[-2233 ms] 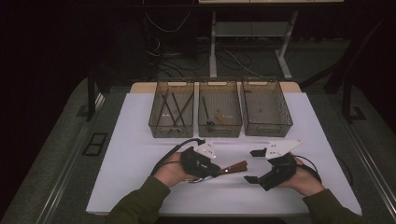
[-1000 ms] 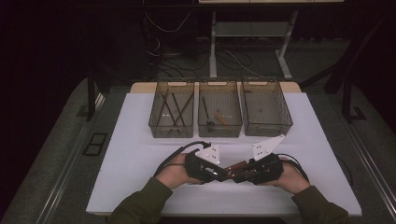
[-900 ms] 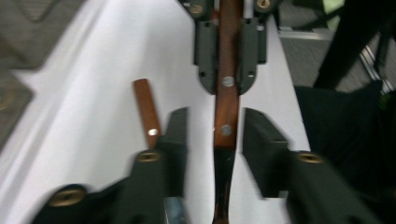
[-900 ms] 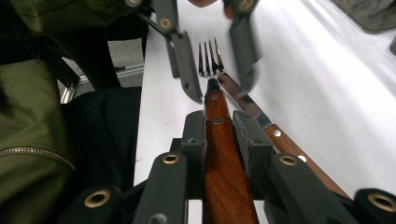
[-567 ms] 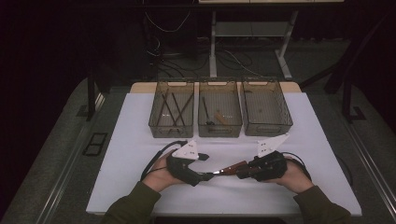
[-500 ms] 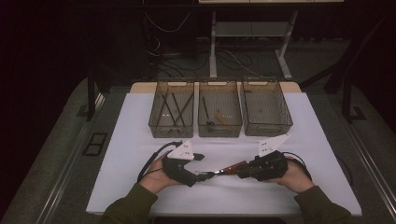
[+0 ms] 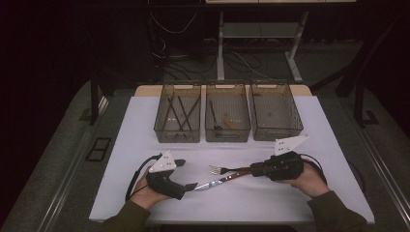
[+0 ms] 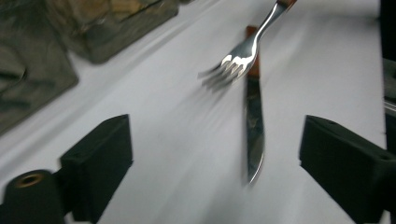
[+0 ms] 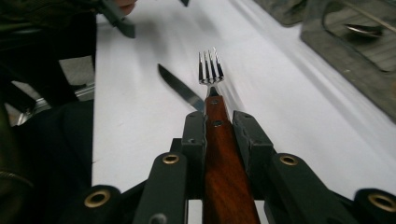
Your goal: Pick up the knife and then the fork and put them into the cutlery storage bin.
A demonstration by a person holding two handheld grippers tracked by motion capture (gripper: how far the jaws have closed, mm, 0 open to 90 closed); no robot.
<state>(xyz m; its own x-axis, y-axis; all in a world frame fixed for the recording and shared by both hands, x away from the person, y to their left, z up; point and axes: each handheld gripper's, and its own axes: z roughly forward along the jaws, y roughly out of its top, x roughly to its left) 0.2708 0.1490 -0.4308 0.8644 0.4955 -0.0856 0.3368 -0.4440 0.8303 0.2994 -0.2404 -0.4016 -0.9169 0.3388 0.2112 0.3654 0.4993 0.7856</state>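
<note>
**Fork held by its wooden handle above the white table**

The fork [image 7: 218, 169] sits in our right gripper [image 7: 255, 170], whose jaws are pressed against both sides of the reddish wooden handle; in the right gripper view the tines [image 9: 210, 68] point straight away from us over the table [image 7: 309, 145]. Just below it a knife [image 7: 215, 182] lies on the white surface, its blade toward our left gripper [image 7: 185, 174].

At the far edge we see three clear bins in a row. The left bin [image 7: 177, 136] holds several long dark utensils, crossed over one another. The middle bin [image 7: 227, 134] holds one dark utensil and a small brownish piece. In the right bin [image 7: 275, 131] we cannot make out any contents.

Our left gripper rests low near the front edge, jaws spread wide and holding nothing; in the left gripper view the knife's tip [image 8: 253, 175] lies between them. Our right hand [image 7: 309, 178] reaches in from the right, gripper levelled and pointing left.
</note>
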